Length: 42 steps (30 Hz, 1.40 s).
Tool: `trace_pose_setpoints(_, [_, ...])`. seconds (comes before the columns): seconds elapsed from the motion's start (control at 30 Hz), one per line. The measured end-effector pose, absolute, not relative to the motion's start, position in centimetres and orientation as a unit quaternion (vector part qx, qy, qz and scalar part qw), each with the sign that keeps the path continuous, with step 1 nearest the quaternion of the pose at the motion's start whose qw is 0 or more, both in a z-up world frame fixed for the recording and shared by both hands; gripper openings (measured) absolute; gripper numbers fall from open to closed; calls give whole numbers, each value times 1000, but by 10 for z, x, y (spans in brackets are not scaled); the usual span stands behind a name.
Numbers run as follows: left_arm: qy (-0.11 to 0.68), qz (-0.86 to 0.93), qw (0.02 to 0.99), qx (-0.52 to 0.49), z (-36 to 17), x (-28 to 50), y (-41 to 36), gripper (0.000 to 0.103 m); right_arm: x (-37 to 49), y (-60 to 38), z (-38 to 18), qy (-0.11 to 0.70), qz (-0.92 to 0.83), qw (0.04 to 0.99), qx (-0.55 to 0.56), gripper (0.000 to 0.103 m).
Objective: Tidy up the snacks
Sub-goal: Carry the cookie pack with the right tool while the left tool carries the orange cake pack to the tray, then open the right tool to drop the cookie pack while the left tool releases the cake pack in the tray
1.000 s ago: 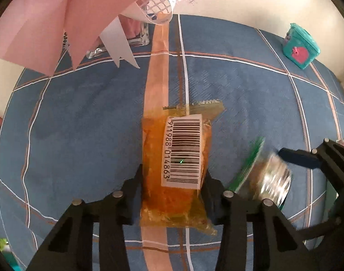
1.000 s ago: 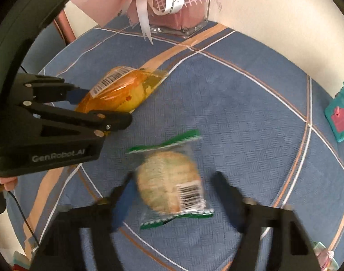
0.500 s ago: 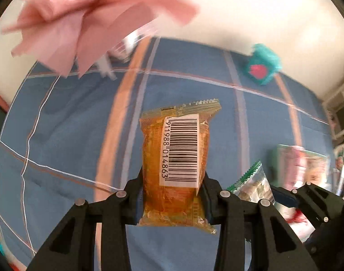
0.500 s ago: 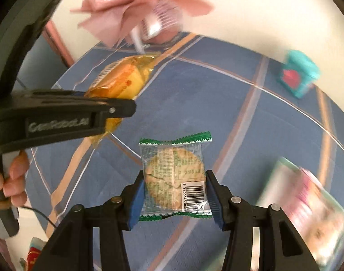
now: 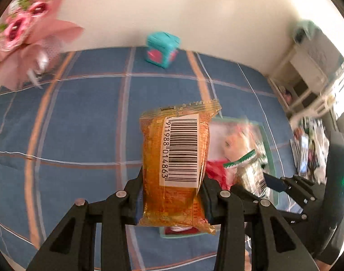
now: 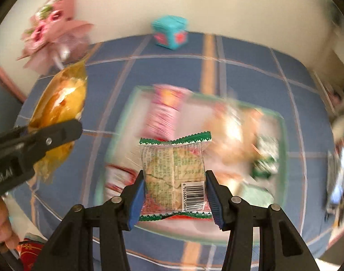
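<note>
1. Gripping an orange snack packet (image 5: 175, 169), the left claw (image 5: 172, 199) pinches it by its lower half, barcode label facing the camera, above the blue checked surface (image 5: 77, 122).
2. The right claw (image 6: 175, 199) is clenched on a clear biscuit packet (image 6: 174, 176) with green serrated ends, blue pads pressing both sides.
3. Below that biscuit lies a green-rimmed tray (image 6: 282, 135) holding what seem to be wrapped snacks, too blurred to name.
4. A turquoise box (image 6: 170, 33) sits at the far edge near the wall.
5. A pink flower bouquet (image 5: 25, 38) stands at the far left.
</note>
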State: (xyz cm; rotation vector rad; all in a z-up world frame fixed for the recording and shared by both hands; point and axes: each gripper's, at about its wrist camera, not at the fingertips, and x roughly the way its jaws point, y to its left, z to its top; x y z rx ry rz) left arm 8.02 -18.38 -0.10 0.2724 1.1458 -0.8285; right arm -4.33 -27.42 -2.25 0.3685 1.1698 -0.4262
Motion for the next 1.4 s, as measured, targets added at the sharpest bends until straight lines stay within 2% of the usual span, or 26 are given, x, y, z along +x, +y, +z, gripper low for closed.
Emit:
trace_pose_setpoints(0.33, [567,-372,723,133,-51,35,-215,44,-95,-308,-57,558,-230,765,225,54])
trace_pose_setpoints(0.4, [566,-369,725,133,-53,31,-214,61,-98,-307,-60,558,-226,764,233,56])
trace_pose_setpoints(0.47, [561,-369,729,133,-52,28,-211,68,-99,-307,-62,555,-227,764,238,65])
trace_pose_setpoints(0.53, [555,-365,735,134,-51,27,-207,71,-101,-306,-60,554,-229,764,239,66])
trace_pose_setpoints(0.6, [545,-353,748,134,-47,26,-197,81,-102,-302,-58,554,-229,764,241,66])
trace_pose_setpoints(0.67, [533,-340,763,135,-43,24,-187,86,-103,-297,-54,551,-228,766,240,68])
trace_pose_setpoints(0.7, [525,-330,772,137,-40,23,-179,89,-106,-292,-51,549,-229,768,240,73])
trace_pose_setpoints(0.77, [508,-307,791,147,-38,22,-164,96,-111,-278,-49,544,-231,771,238,89])
trace_pose_setpoints(0.8, [503,-297,797,152,-39,22,-158,98,-112,-274,-47,543,-233,771,236,90])
trace_pose_setpoints(1.0, [506,-248,811,157,-47,26,-121,99,-111,-246,-38,533,-233,780,232,91])
trace_pose_setpoints(1.13, [494,-222,823,168,-46,22,-104,99,-111,-228,-31,521,-231,792,220,101])
trace_pose_setpoints(1.4, [480,-195,838,171,-38,14,-83,99,-107,-216,-29,505,-242,804,199,101])
